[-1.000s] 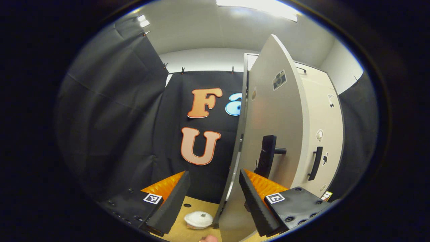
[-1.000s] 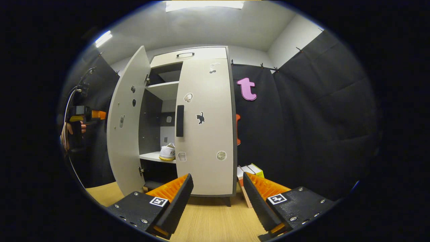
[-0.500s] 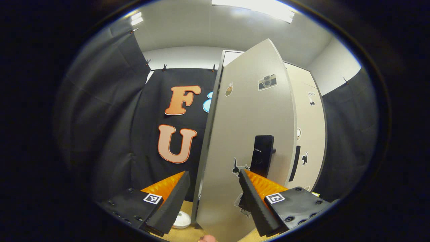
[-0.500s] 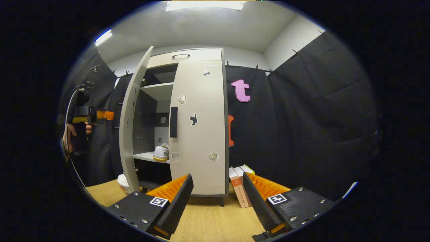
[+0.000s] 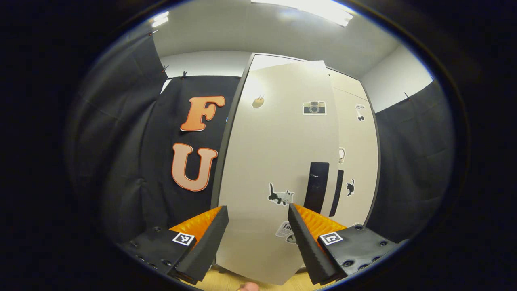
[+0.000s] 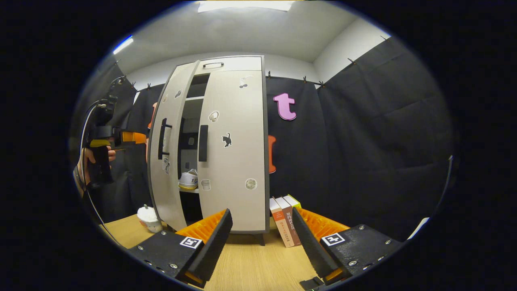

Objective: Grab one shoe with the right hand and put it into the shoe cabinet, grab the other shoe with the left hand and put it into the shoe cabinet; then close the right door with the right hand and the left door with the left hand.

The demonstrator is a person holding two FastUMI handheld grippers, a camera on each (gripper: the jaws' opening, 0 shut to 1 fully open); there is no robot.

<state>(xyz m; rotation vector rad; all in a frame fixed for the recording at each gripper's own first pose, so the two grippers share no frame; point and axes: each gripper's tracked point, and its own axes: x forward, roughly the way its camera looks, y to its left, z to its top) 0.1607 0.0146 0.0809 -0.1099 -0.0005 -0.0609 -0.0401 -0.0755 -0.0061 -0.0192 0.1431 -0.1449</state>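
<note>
A: What is sitting nearest in the left gripper view?

B: The left gripper (image 5: 257,236) is standing spread, nothing between its fingers. Just beyond, at twelve o'clock, the left door (image 5: 278,161) is hanging nearly shut, its black handle (image 5: 316,186) at one o'clock.

A: And in the right gripper view?

B: The right gripper (image 6: 261,242) is also spread and empty, hovering over the wooden floor (image 6: 258,262). At one o'clock a few books (image 6: 284,220) are leaning beside the shoe cabinet (image 6: 226,64). At eleven o'clock the right door (image 6: 236,149) is lying closed, and a white shoe (image 6: 189,180) is showing on a shelf through the gap. At nine o'clock a hand (image 6: 85,163) is holding the left gripper by the left door.
</note>
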